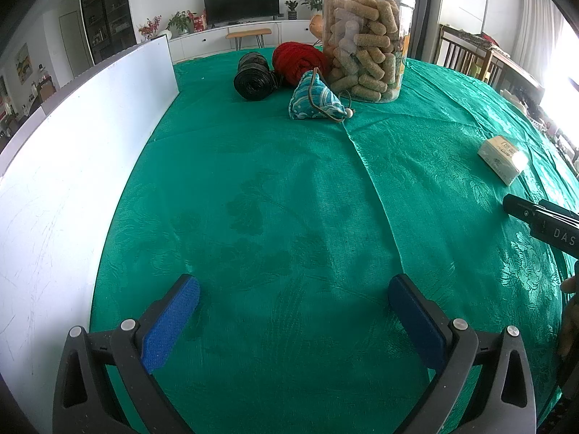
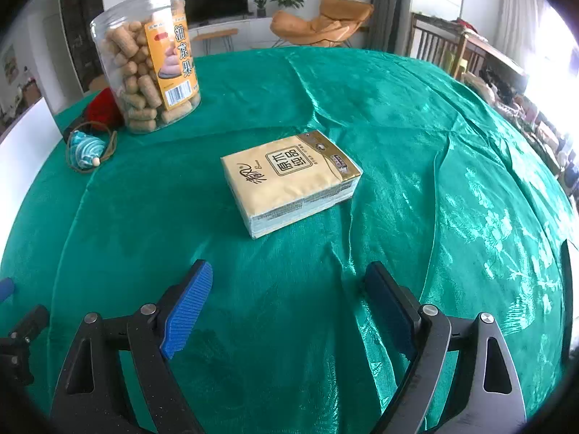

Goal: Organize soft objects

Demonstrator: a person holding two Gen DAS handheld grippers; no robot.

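Note:
A black yarn roll (image 1: 253, 79), a red yarn ball (image 1: 298, 60) and a blue patterned pouch (image 1: 315, 98) with a cord lie at the far side of the green tablecloth (image 1: 271, 199). A beige tissue pack (image 2: 291, 180) lies in front of my right gripper (image 2: 289, 293), which is open and empty. The pack also shows at the right in the left wrist view (image 1: 502, 158). My left gripper (image 1: 294, 296) is open and empty, well short of the yarn. The pouch (image 2: 86, 148) and red yarn (image 2: 101, 110) also show in the right wrist view.
A clear plastic jar of snack sticks (image 1: 366, 38) stands beside the red yarn; it shows in the right wrist view too (image 2: 150, 61). A white board (image 1: 72, 152) stands along the table's left edge. Chairs (image 2: 322, 21) stand beyond the table.

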